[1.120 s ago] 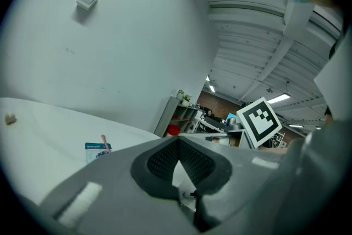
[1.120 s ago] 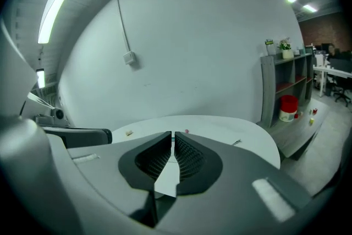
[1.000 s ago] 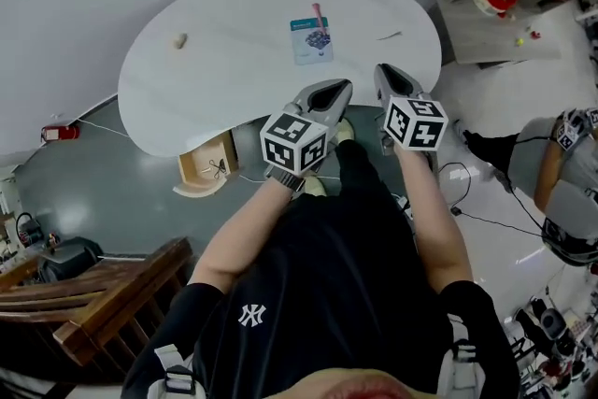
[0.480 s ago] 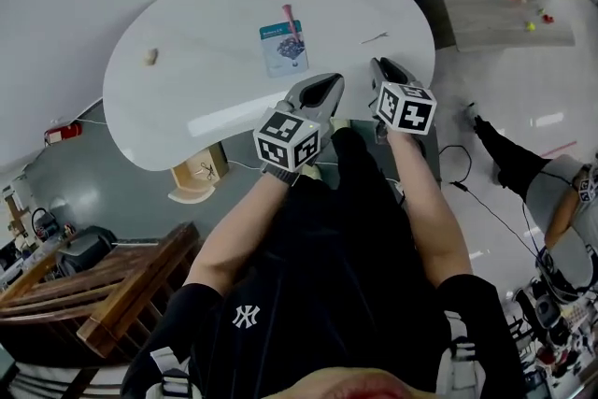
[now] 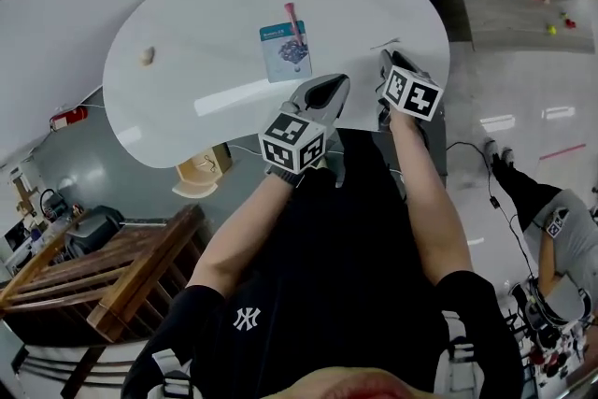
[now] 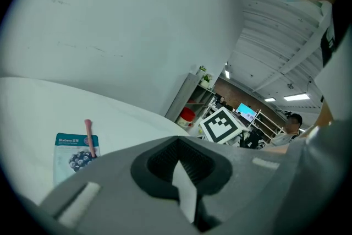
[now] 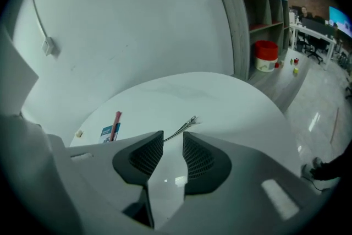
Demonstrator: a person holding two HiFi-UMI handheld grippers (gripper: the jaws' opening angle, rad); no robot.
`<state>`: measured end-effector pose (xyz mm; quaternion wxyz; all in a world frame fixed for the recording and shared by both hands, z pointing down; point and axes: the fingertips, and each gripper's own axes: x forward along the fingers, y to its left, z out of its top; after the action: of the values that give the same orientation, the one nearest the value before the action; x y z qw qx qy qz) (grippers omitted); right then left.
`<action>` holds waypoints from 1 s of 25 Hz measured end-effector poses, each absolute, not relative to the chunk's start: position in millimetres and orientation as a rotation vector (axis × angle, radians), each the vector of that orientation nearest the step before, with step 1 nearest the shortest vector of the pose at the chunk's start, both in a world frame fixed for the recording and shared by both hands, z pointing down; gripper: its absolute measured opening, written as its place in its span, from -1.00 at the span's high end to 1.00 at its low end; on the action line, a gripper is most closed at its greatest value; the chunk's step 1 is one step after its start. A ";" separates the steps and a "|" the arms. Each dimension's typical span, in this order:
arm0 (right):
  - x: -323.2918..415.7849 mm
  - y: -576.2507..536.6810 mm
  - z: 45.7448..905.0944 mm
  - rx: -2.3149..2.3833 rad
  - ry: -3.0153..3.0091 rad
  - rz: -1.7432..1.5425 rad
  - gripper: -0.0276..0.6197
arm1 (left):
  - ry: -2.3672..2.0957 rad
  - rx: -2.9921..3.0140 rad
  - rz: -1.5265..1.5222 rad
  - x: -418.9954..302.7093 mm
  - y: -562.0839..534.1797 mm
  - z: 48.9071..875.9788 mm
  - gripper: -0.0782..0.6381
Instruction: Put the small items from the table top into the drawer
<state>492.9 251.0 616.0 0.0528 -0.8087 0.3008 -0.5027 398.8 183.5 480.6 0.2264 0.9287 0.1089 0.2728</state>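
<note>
Hovering grippers: left gripper (image 5: 327,91) and right gripper (image 5: 391,63), side by side at near edge of white counter (image 5: 206,33), centre of head view.
Left jaws: clenched tip to tip, grasping nothing.
Right jaws: released, narrow gap, nothing in it.
Teal packet (image 5: 285,49): flat on counter, just beyond left gripper, upper centre of head view; lower left in left gripper view.
Pink stick (image 5: 291,16): lying over packet's far right corner, touching it.
Thin metal piece (image 5: 385,42): on right part of counter, just beside right gripper's tips; straight beyond the gap in right gripper view.
Small beige item (image 5: 146,56): far left of counter, well apart from the rest.
Wooden compartment (image 5: 199,173): below counter's near left edge; contents too small to tell.
</note>
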 end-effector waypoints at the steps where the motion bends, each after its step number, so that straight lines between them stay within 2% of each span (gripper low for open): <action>1: 495.6 249.1 620.2 -2.458 0.903 -1.536 0.48 | 0.295 2.558 0.760 399.5 182.0 483.0 0.78; 7: 508.3 239.7 634.9 -2.509 0.838 -1.577 0.39 | 0.241 2.539 0.790 397.6 167.8 493.9 0.78; 12: 511.6 233.7 638.4 -2.601 0.846 -1.609 0.41 | 0.209 2.527 0.796 396.6 155.9 499.8 0.78; 17: 509.7 228.9 641.4 -2.683 0.923 -1.648 0.53 | 0.200 2.518 0.797 398.6 151.0 503.4 0.78; 22: 506.8 227.2 643.7 -2.668 0.930 -1.681 0.82 | 0.204 2.513 0.794 400.4 147.6 504.3 0.78; 25: 507.2 228.9 641.8 -2.638 0.925 -1.689 0.82 | 0.201 2.513 0.794 398.5 147.2 503.7 0.78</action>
<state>507.2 228.9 641.8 -0.0624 -0.8061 0.2827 -0.5161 398.5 147.2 503.7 0.2467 0.9214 0.0736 0.2911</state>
